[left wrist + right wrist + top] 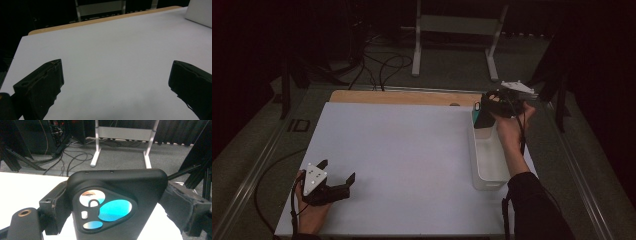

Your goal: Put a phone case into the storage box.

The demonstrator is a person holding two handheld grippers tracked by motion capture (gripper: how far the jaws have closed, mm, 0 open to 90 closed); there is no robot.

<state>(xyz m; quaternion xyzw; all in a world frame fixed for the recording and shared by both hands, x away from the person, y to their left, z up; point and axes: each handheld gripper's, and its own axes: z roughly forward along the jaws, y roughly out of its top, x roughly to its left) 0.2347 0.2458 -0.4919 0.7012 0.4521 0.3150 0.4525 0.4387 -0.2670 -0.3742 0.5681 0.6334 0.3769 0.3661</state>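
White tabletop (402, 150): left tool (337, 172) spread; right tool (484, 107) pinches phone case (115, 202).

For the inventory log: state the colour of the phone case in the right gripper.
Black phone case, clearest in the right gripper view.

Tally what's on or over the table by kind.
Grippers: 2, left gripper open near the table's front, right gripper shut on a phone case
Phone case: 1, black
Clear bin: 1
White board: 1
Total: 5
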